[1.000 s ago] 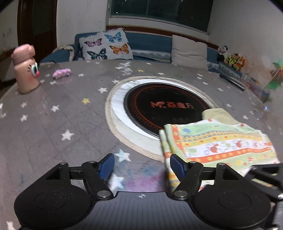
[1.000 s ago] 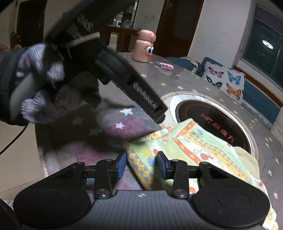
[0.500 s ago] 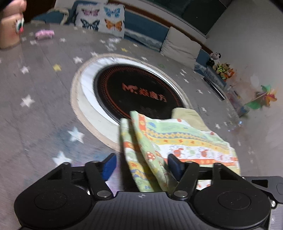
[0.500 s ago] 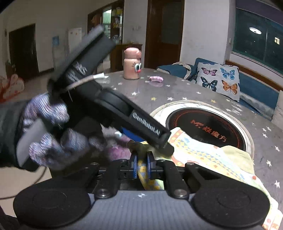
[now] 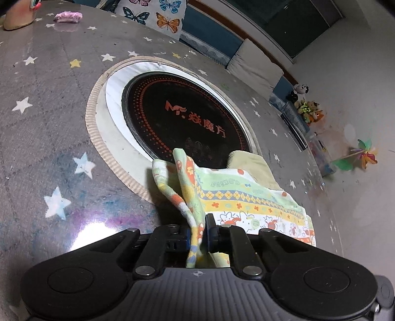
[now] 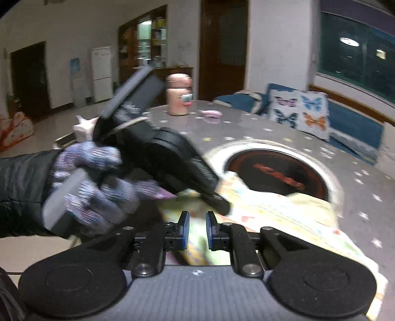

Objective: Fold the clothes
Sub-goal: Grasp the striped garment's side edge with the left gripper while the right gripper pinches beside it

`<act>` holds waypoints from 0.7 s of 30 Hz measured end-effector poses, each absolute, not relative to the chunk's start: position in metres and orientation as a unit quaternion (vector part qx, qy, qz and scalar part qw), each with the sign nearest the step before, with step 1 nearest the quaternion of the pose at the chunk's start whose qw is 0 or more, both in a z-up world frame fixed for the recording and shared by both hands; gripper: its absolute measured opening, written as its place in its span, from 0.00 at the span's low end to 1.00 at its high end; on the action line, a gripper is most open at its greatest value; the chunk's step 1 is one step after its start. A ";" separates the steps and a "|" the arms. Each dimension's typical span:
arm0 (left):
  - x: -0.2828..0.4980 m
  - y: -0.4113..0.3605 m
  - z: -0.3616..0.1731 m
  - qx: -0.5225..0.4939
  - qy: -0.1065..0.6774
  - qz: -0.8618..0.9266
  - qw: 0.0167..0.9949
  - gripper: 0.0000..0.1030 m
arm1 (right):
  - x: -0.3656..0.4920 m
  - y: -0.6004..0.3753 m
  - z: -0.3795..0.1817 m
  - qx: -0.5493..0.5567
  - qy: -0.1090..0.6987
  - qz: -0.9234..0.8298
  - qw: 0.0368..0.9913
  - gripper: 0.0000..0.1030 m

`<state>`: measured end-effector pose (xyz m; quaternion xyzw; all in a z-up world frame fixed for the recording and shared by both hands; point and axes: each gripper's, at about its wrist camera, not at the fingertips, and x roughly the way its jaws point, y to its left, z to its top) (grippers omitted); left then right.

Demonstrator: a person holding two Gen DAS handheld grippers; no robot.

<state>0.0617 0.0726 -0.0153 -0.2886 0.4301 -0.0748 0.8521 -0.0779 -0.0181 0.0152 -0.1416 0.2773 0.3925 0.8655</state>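
The round table (image 5: 44, 138) under me is the biggest thing here, covered in a grey cloth with stars, and sunk into its middle is a black round cooktop (image 5: 182, 118) with orange lettering inside a pale ring. Behind it runs a blue bench with a butterfly cushion (image 5: 158, 14) and a plain pale cushion (image 5: 256, 66).

The garment (image 5: 246, 197) I am folding lies on the near side of the table, its far edge over the cooktop's ring — a green, yellow and orange printed piece with little cartoon figures along one band. A plain yellowish part (image 5: 249, 165) of it shows at the back.

A gloved hand (image 6: 96, 187), in a dark sleeve, carries my left gripper (image 5: 198, 232). Its jaws are closing, and in its own view the two pads already press a gathered corner of the garment between them; that corner stands up off the table in a twisted fold.

My right gripper (image 6: 197, 230) has its jaws nearly together with a narrow gap, easing apart slightly. Printed cloth fills the gap in its own view, but that picture is blurred, so I cannot tell whether the pads (image 6: 185, 229) grip it.

Farther back on the table stand a pink cartoon-faced bottle (image 6: 179, 97) and — just beside it — a small pink bundle (image 6: 211, 114). A colourful pinwheel (image 5: 358, 155) lies on the floor to the right.
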 end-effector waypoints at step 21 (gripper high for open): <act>0.061 0.065 -0.012 -0.256 0.430 -0.063 0.863 0.12 | -0.035 -0.177 -0.030 -0.031 0.338 0.100 0.935 0.33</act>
